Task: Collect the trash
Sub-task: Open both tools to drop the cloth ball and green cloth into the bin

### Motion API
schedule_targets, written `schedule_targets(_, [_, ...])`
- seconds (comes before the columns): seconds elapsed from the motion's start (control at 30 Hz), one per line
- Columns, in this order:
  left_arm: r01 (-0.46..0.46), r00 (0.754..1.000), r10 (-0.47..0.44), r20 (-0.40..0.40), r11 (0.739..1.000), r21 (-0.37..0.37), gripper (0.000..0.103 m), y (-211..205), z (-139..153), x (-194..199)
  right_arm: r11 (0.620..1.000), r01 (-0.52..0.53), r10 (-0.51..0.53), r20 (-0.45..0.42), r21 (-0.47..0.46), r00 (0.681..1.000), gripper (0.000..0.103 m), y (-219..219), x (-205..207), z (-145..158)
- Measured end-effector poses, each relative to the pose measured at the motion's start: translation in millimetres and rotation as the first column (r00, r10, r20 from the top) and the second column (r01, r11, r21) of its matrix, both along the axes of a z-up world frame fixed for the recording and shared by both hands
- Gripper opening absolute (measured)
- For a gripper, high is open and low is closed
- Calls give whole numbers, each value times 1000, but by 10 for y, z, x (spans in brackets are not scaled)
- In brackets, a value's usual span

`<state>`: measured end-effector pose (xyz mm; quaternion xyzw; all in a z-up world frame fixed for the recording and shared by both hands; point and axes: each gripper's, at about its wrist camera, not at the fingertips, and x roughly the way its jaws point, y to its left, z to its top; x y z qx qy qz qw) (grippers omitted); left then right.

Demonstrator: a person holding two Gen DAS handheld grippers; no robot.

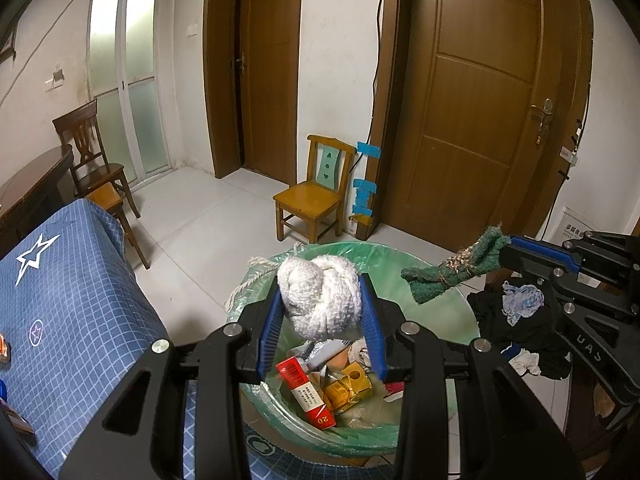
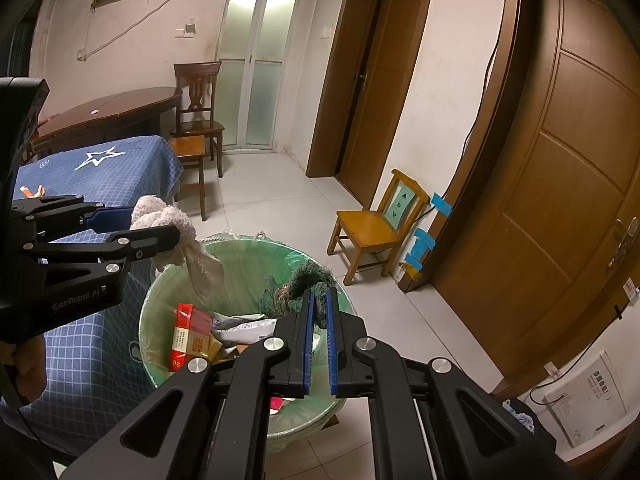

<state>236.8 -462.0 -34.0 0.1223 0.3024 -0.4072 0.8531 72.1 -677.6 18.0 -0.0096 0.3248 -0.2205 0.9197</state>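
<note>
My left gripper (image 1: 322, 294) is shut on a knotted white towel (image 1: 320, 296) and holds it over the trash bin (image 1: 460, 312), which has a green liner. It also shows in the right wrist view (image 2: 160, 236) with the towel (image 2: 172, 220) above the bin's left rim. My right gripper (image 2: 319, 300) is shut on a green scrub cloth (image 2: 300, 288) over the bin (image 2: 248, 256). In the left wrist view it (image 1: 506, 250) holds the cloth (image 1: 452, 270) above the bin's right rim. Red cartons (image 1: 306, 392) and a gold box (image 1: 348, 386) lie inside.
A blue checked tablecloth (image 1: 72, 304) covers a table left of the bin. A small yellow chair (image 1: 316, 192) stands by the wall between two brown doors. Dark clothes (image 1: 516, 320) lie right of the bin. A dark table (image 2: 108, 112) and chair (image 2: 196, 100) stand behind.
</note>
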Motion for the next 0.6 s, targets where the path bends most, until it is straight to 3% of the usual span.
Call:
schedule_targets(0.1, [5, 1000, -5, -4, 1000, 5, 38, -2, -13, 19, 1000, 1, -1, 3, 0, 1000, 7, -4, -5, -1])
schedule_targets(0.17, [4, 1000, -3, -4, 1000, 17, 48, -3, -40, 58, 1000, 5, -5, 4, 4, 1000, 10, -19, 7, -4])
schedule_targets(0.23, [-7, 1000, 7, 4, 1000, 24, 80, -6, -65, 84, 1000, 9, -9, 6, 14, 1000, 21, -35, 17, -19])
schedule_targets(0.27, [-17, 1000, 17, 12, 1000, 21, 82, 5, -73, 91, 1000, 11, -11, 8, 15, 1000, 25, -45, 15, -22])
schedule_targets(0.6, [-26, 1000, 26, -4, 999, 32, 82, 47, -111, 113, 999, 16, -17, 20, 32, 1000, 27, -15, 20, -47])
